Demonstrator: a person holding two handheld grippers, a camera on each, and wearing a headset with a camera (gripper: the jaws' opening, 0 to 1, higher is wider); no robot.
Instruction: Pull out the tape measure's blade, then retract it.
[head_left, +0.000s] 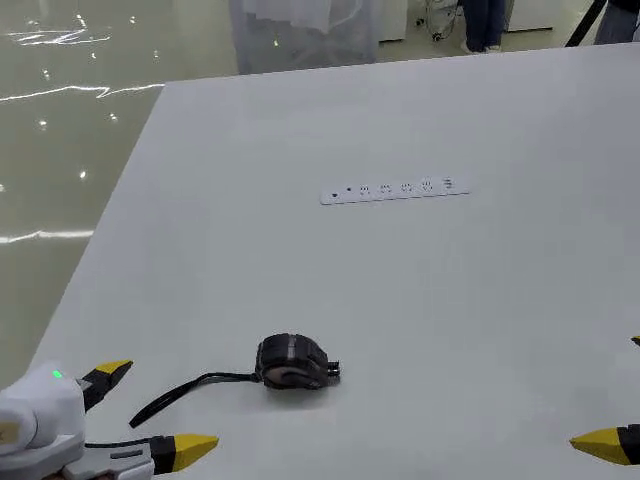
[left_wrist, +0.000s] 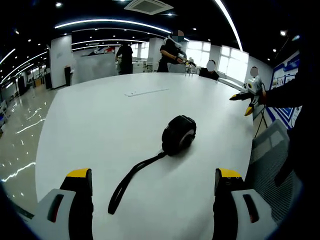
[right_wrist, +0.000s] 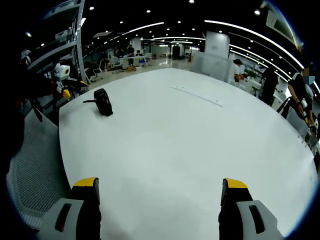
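A black tape measure (head_left: 293, 363) with a black wrist strap (head_left: 175, 393) lies near the front of the white table (head_left: 400, 280); its blade is wound in. My left gripper (head_left: 150, 410) stands open at the lower left, just short of the strap's end, with nothing between its yellow-tipped fingers (head_left: 190, 445). In the left gripper view the tape measure (left_wrist: 178, 133) lies ahead between the open jaws of the left gripper (left_wrist: 154, 182). My right gripper (head_left: 625, 400) is open at the table's right edge, far from the tape measure (right_wrist: 103, 101), and the right gripper (right_wrist: 157, 187) holds nothing.
A white power strip (head_left: 393, 189) lies flat in the middle of the table, beyond the tape measure. The table's left edge drops to a shiny floor (head_left: 60, 150). Several people (left_wrist: 172, 50) stand at the far side of the table.
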